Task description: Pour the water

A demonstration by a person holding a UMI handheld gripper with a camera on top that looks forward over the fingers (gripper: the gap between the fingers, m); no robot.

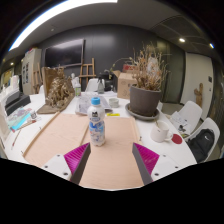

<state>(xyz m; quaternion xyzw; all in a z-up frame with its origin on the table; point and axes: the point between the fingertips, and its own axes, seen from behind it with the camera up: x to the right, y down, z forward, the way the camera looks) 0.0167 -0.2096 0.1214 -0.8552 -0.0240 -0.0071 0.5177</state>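
- My tongs (111,158) are spread wide, pinching nothing; the magenta pads (76,155) face each other across a bare stretch of desk.
- The clear plastic water bottle with a blue cap and pale label (97,123) stands upright on the desk, just ahead of the tongs and nearer the left finger, apart from both.
- The desk (112,165) is a long surface with a light wooden middle panel and white borders, running away from me.
- To the right, beyond the bottle, I see a dark round planter holding dry brown grasses (146,92), and nearer me a white mug (161,131) on the white border.
- On the left stands a brown dried-plant arrangement (58,93); a blue-green flat item (20,121) lies near that desk edge.
- White chairs (188,115) sit along the right side.
- The room has a dark grey back wall (110,45), a long bright ceiling light (50,12) and cardboard boxes (126,82) at the far end.
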